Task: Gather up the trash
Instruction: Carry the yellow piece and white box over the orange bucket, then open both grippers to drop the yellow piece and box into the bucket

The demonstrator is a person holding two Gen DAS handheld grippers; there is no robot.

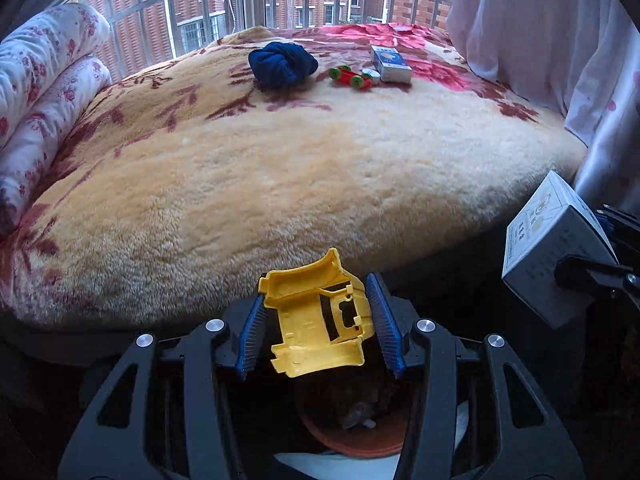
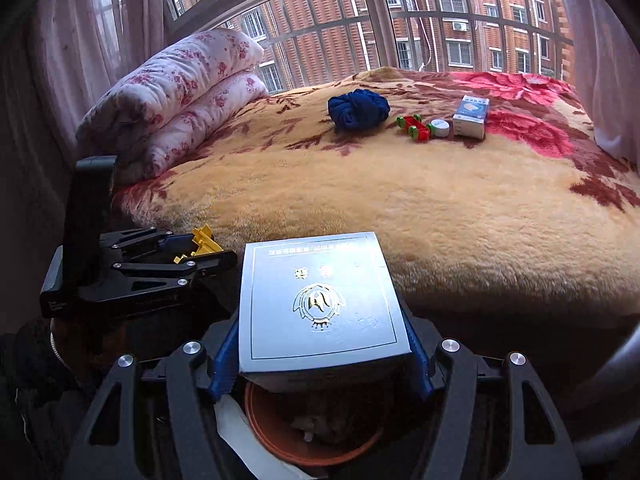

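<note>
My left gripper (image 1: 318, 330) is shut on a broken yellow plastic piece (image 1: 320, 316), held off the bed's near edge above an orange-rimmed bin (image 1: 352, 440). That gripper (image 2: 200, 254) and the yellow piece (image 2: 204, 242) also show at the left of the right wrist view. My right gripper (image 2: 320, 344) is shut on a silver-grey box (image 2: 320, 304) with a gold emblem, over the same bin (image 2: 312, 436). In the left wrist view the box (image 1: 548, 252) shows at the right edge.
On the far part of the fluffy blanket (image 1: 300, 168) lie a dark blue cloth bundle (image 1: 282, 64), a red and green toy chassis (image 1: 350, 77), a small white round thing (image 2: 439, 127) and a blue-white carton (image 1: 390, 63). A folded floral quilt (image 2: 180, 96) lies left, curtains (image 1: 540, 20) right.
</note>
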